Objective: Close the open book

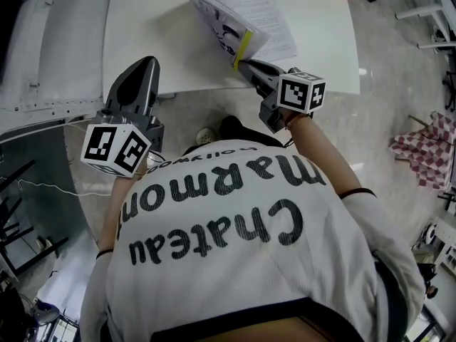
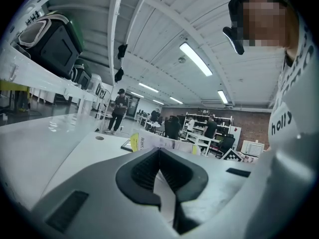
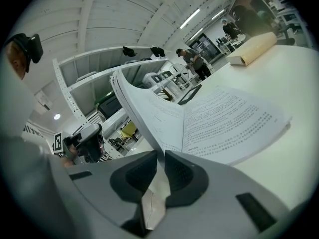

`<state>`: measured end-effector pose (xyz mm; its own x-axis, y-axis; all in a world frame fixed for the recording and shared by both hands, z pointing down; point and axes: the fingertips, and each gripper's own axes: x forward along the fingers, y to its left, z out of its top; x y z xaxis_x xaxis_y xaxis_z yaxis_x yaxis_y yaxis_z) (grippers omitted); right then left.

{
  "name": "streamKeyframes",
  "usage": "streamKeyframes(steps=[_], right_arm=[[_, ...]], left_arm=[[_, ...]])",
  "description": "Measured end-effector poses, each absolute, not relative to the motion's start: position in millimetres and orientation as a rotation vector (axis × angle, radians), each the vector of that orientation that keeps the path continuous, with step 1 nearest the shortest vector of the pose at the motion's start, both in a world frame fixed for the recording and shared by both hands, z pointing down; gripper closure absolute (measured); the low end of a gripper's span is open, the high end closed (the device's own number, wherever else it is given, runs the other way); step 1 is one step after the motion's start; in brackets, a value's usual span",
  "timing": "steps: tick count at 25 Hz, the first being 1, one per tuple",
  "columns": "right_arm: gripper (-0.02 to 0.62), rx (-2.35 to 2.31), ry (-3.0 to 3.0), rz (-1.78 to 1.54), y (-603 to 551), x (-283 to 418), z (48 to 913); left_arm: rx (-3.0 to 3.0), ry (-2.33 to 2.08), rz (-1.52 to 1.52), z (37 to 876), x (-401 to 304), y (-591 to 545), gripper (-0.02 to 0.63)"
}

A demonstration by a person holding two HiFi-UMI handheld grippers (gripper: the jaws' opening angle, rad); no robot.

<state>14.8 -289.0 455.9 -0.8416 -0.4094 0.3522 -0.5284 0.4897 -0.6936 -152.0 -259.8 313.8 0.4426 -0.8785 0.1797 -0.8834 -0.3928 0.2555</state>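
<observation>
book (image 1: 260, 16) lay open on the white table (image 1: 142, 27), its left pages (image 1: 214, 20) lifted steeply, their edge clamped in the right gripper (image 1: 246, 64). left gripper (image 1: 148, 61) hung by the table's near edge, jaws together, empty. closing looked roughly half done: the raised pages had yet to swing over and lie flat.

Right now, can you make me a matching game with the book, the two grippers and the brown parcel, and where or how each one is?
Things:
1 book
2 left gripper
3 right gripper
4 parcel

Places and states:
A shut, empty
B far end of the table
C open, one side lifted
D clamped on the book's lifted side

Pairs: 1-C, 2-A, 3-D, 4-B
</observation>
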Motion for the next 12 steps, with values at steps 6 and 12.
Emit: streamKeyframes(steps=[6,12], right_arm=[[0.534,0.836,-2.584,1.259,-290,23,456],[0.535,0.864,-2.575,1.256,-291,28,458]], left_arm=[[2.392,-1.503,0.021,315,-147,-260,0.581],[2.39,-1.501,0.023,317,-147,-260,0.581]])
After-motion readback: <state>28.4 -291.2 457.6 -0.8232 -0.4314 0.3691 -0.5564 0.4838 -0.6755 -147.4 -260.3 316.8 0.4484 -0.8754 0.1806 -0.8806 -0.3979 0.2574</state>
